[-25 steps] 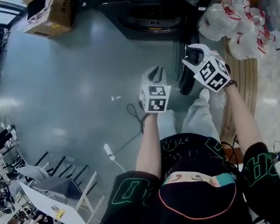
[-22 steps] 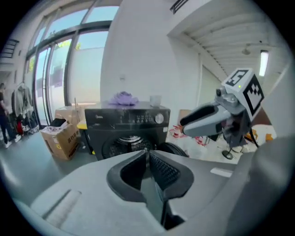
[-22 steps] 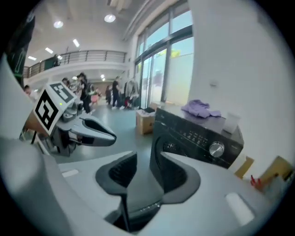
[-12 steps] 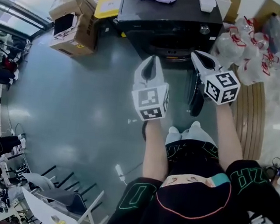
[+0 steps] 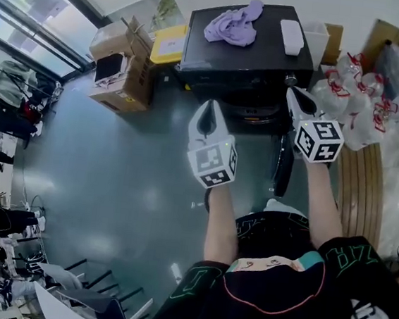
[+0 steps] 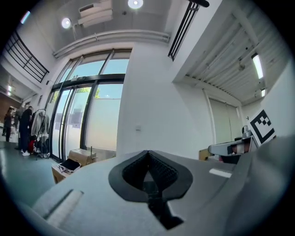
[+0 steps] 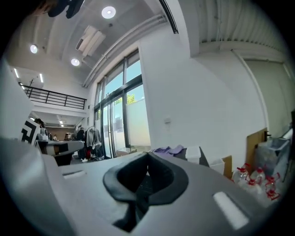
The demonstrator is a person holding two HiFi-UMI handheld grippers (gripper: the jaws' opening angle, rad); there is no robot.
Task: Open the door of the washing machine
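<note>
The black washing machine (image 5: 245,64) stands against the far wall, with a purple cloth (image 5: 232,23) and a white box (image 5: 292,37) on its top. A dark door panel (image 5: 282,167) juts out edge-on from its front at the right, below my right arm. My left gripper (image 5: 208,108) is held up in front of the machine, shut and empty. Shut and empty too, my right gripper (image 5: 294,94) is raised beside it near the machine's right front corner. In the left gripper view the left gripper (image 6: 147,153) points level at the wall. The right gripper view shows the right gripper (image 7: 148,154) and the purple cloth (image 7: 168,150) beyond it.
Cardboard boxes (image 5: 122,69) and a yellow box (image 5: 167,46) sit left of the machine. Plastic bags with red print (image 5: 359,94) and a slatted wooden bench (image 5: 361,186) are at the right. Glass doors (image 6: 78,115), people and a clothes rack (image 5: 10,110) lie to the left.
Both grippers have risen from near the floor and now point level. Both sets of jaws have closed. The head view has tilted up, so the machine's top now shows.
</note>
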